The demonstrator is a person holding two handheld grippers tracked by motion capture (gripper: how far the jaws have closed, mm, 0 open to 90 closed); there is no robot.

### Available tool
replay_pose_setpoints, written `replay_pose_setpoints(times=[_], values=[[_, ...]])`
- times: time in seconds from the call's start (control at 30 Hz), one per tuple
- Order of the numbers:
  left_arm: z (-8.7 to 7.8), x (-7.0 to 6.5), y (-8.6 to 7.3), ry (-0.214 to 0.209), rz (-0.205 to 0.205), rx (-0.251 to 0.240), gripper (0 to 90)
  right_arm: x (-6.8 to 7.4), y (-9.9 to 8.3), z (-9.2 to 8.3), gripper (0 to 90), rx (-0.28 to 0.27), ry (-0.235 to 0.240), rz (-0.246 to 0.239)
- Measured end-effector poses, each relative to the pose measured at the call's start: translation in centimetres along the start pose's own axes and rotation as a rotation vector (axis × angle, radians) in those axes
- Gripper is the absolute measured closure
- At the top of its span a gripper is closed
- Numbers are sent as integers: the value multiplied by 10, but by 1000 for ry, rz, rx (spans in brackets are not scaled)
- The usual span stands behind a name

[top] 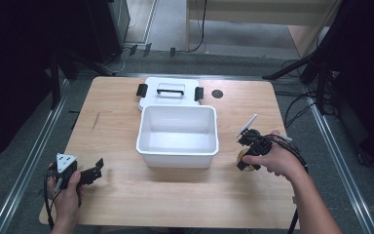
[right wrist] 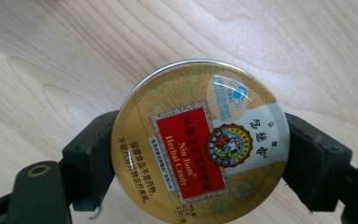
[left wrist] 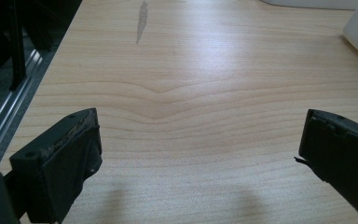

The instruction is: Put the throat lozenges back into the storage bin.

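One wooden table [top: 117,146] stands on grey floor [top: 24,156], bearing a white bin [top: 177,134]. Left gripper [left wrist: 198,154] gapes empty. Right gripper [right wrist: 198,158] clamps a candy tin [right wrist: 200,144], whose label is readable in its own view.

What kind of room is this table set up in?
Probably a lab or recording workspace: a lone wooden table on grey carpet, floor rails on both sides, loose cables on the floor, and dark stands around it.

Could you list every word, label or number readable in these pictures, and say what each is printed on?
"Nin Jiom Herbal Candy": red panel on the round candy tin lid, held in the right tool.
Chinese lettering and small print on the lid: too small or unclear to read.
White bin and its lid: no text.
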State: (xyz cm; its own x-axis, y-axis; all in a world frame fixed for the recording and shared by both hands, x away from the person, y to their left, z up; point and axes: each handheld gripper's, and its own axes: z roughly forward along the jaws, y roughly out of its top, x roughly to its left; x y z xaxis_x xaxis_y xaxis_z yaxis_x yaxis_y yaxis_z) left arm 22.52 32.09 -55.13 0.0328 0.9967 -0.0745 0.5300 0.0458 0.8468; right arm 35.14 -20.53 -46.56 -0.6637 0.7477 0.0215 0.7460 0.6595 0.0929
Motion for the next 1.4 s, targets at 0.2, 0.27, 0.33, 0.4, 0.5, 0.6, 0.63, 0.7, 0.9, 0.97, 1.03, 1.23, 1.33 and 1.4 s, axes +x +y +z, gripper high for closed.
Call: replay_pose_setpoints(times=[0.2, 0.27, 0.33, 0.4, 0.5, 0.6, 0.63, 0.7, 0.9, 0.97, 1.03, 1.23, 1.33, 1.4], values=[[0, 0, 0, -2, -3, 0, 0, 0, 7, -15, 205, -4, 2, -15], [0, 0, 0, -2, -6, -2, 0, 0, 10, -19, 205, -5, 5, -19], [0, 0, 0, -3, -6, -2, 0, 1, 13, -26, 205, -9, 9, -26], [0, 0, 0, -4, -6, -2, 0, 0, 14, -28, 205, -6, 6, -31], [0, 0, 0, -4, -5, -2, 0, 1, 17, -38, 205, -11, 4, -39], [0, 0, 0, -3, -4, -1, 0, 2, 19, -45, 205, -9, 7, -49], [0, 0, 0, -3, -4, -1, 0, 2, 20, -47, 205, -11, 8, -54], [0, 0, 0, -3, -4, -1, 0, 2, 21, -49, 205, -10, 7, -55], [0, 0, 0, -4, -6, 0, 0, 5, 30, -61, 205, -18, 1, -82], [0, 0, 0, -4, -6, 0, 0, 7, 33, -65, 205, -18, -7, -84], [0, 0, 0, -5, -8, -2, 0, 8, 35, -67, 205, -23, -10, -90], [0, 1, 0, -16, -12, 0, 0, 16, 47, -78, 205, -33, -18, -117], [1, 0, 0, -15, -9, 0, 0, 18, 50, -81, 205, -41, -17, -124], [1, 0, 0, -16, -10, 0, 0, 21, 53, -82, 205, -42, -15, -127]])
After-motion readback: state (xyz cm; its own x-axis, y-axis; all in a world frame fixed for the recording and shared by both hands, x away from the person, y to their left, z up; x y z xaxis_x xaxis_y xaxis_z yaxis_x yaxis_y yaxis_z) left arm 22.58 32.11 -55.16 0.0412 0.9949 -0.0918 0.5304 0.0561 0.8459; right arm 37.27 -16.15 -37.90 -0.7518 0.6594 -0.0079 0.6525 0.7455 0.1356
